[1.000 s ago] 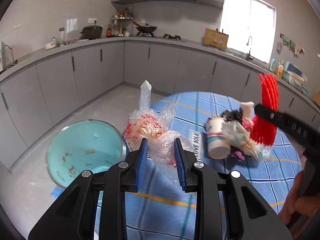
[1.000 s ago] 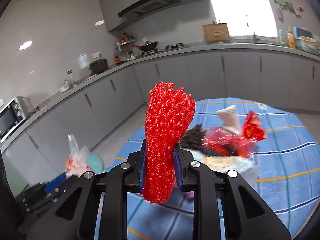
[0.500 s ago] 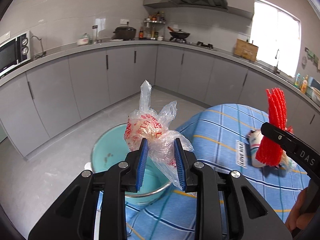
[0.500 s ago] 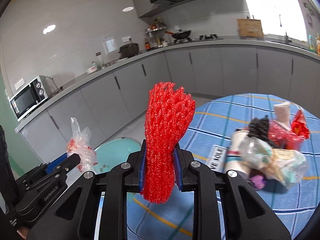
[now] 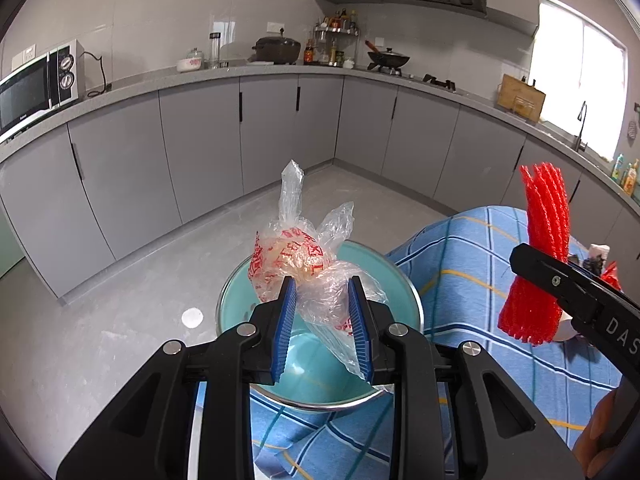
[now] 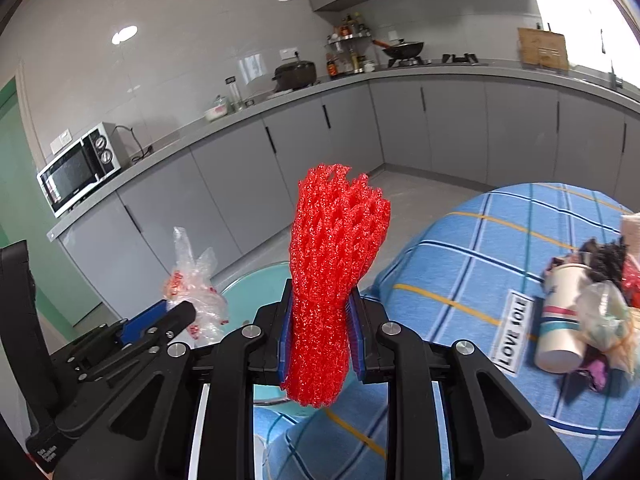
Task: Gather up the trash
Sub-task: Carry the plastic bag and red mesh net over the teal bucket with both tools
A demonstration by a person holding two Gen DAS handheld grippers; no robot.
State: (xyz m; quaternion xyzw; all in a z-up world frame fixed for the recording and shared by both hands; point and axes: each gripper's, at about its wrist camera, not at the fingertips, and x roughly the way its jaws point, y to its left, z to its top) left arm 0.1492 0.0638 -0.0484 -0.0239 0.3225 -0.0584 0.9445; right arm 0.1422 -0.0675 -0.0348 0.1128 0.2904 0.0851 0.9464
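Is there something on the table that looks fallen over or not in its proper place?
Yes. A paper cup lies tipped on its side on the blue checked tablecloth, in a loose heap of wrappers and other trash. It looks odd because a cup normally stands upright. I see no spilled liquid around it.

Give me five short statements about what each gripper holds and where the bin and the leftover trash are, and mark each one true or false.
1. The left gripper is shut on a crumpled plastic bag with red print. True.
2. The right gripper is open, holding nothing. False: it is shut on a red foam net.
3. The plastic bag is held over the teal bin. True.
4. The teal bin stands on the blue tablecloth. False: it stands on the floor beside the table.
5. A paper cup still lies on its side on the tablecloth among other trash. True.
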